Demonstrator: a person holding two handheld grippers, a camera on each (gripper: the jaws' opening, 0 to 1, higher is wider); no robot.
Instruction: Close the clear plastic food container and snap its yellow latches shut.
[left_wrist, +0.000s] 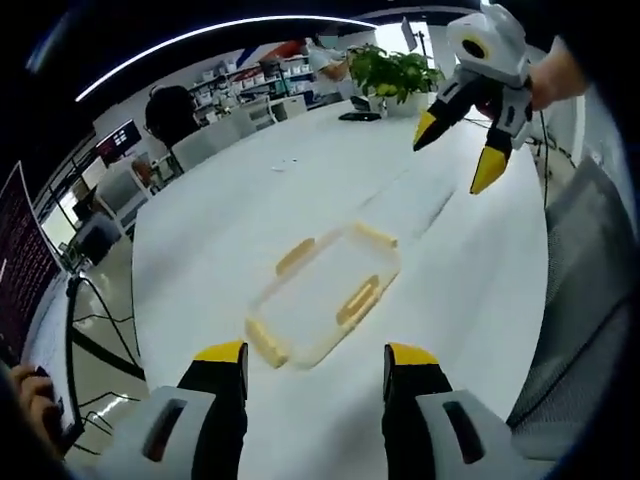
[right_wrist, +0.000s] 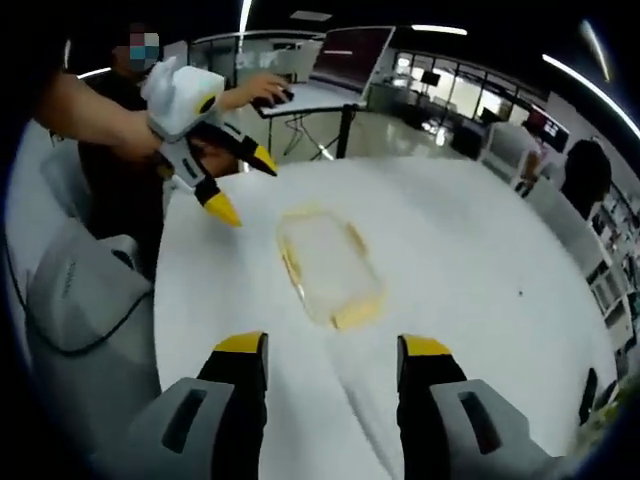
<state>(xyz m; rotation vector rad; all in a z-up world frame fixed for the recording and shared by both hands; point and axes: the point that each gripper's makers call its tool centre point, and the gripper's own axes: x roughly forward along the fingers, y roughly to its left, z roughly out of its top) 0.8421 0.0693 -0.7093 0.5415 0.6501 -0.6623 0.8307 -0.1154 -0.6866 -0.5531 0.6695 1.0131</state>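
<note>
A: Item: clear plastic food container, yellow latches, flat on white tabletop. Position?

B: Ahead of both. Left hand-held gripper: jaws spread, empty, container just beyond its tips, long axis running diagonally away to the right. Right hand-held gripper: jaws spread, empty, a little farther off.

A: Nearer?

B: Left, by my estimate.

one clear container with four yellow latches — two grippers, left and right — one white table, one potted plant.
</note>
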